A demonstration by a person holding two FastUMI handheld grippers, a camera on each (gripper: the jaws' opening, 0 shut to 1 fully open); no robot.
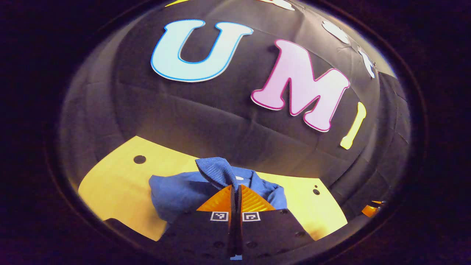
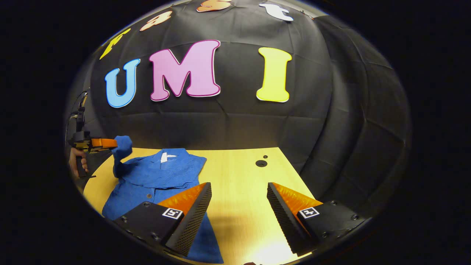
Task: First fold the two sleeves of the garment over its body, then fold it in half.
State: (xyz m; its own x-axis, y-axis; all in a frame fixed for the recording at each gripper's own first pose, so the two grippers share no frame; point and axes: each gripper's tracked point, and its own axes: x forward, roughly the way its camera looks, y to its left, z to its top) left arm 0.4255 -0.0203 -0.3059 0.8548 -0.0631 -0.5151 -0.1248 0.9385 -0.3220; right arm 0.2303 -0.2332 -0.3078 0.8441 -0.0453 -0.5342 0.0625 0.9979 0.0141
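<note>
The blue shirt [image 2: 154, 176] lay on the left part of the yellow surface [image 2: 239, 184], collar toward the far wall, its right side already folded in. The left tongs [image 1: 235, 191] were pinched tight on the left sleeve [image 2: 122, 145], holding it lifted above the surface. The right tongs [image 2: 239, 191] stood wide apart, holding nothing, just right of the shirt.

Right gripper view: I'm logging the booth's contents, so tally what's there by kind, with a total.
Garments: 1, the blue shirt, one sleeve lifted by the left gripper
Grippers: 2, left gripper and right gripper
Tables: 1, the wooden table
Total: 4
</note>
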